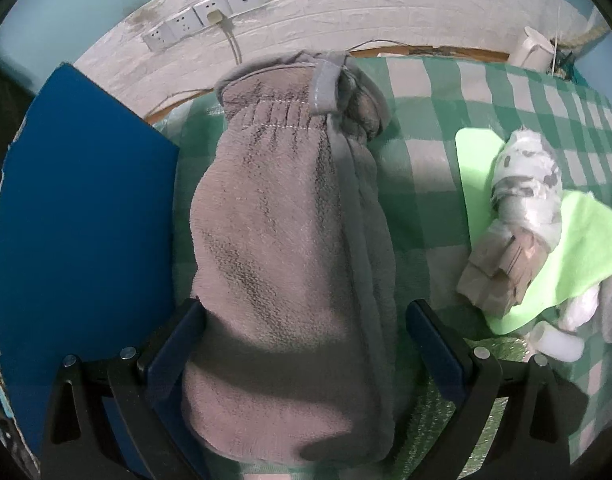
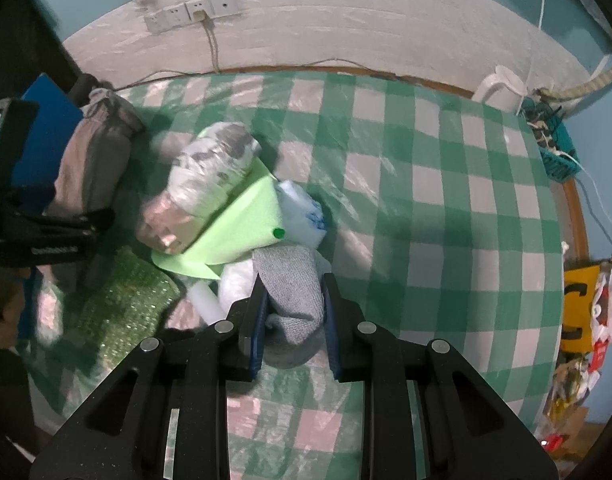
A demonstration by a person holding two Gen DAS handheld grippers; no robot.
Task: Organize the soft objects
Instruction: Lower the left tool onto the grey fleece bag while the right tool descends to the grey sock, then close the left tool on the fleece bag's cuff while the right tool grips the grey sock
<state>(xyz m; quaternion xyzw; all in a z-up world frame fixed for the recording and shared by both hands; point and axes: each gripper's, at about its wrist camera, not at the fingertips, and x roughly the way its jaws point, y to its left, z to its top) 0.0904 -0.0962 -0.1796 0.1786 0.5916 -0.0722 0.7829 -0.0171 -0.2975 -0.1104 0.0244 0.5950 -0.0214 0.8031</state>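
Surface: green-and-white checked cloth [image 2: 445, 200] covers the table, white brick-pattern wall [image 2: 306, 20] behind with a socket strip [image 2: 194, 12] and a plugged cable.
Far left: blue board [image 1: 86, 220] stands just beside the grey fleece mitt, at the table's left edge.
Grey fleece mitt: [image 1: 282, 248] lies lengthwise on the cloth, elastic cuff and loop at the far end toward the wall; near end sits between the left fingers.
Left gripper: [image 1: 302, 344] jaws apart, one blue pad on each side of the mitt; left pad touches the fleece, right pad shows a gap. Not clamped.
Bubble wrap: [image 2: 122, 304] greenish sheet flat on the cloth, near the pile's left side.
Pile, centre: camo-print bundle [image 2: 210, 164] wrapped in clear plastic lies on a lime green cloth [image 2: 242, 224]; tan end of the bundle points to the near side.
Behind green cloth: white-blue plastic packet [image 2: 306, 216], touching it.
Grey knit sock: [image 2: 294, 292] at the pile's near edge, resting on white plastic.
Right gripper: [image 2: 292, 292] fingers closed in on the sock, both pads pressed against the knit.
Far right: white jug [image 2: 501, 88] at the back edge, teal basket [image 2: 553, 152] with cords beside it.
Beyond table: yellow sign [image 2: 577, 304], clutter below, too blurred to tell.
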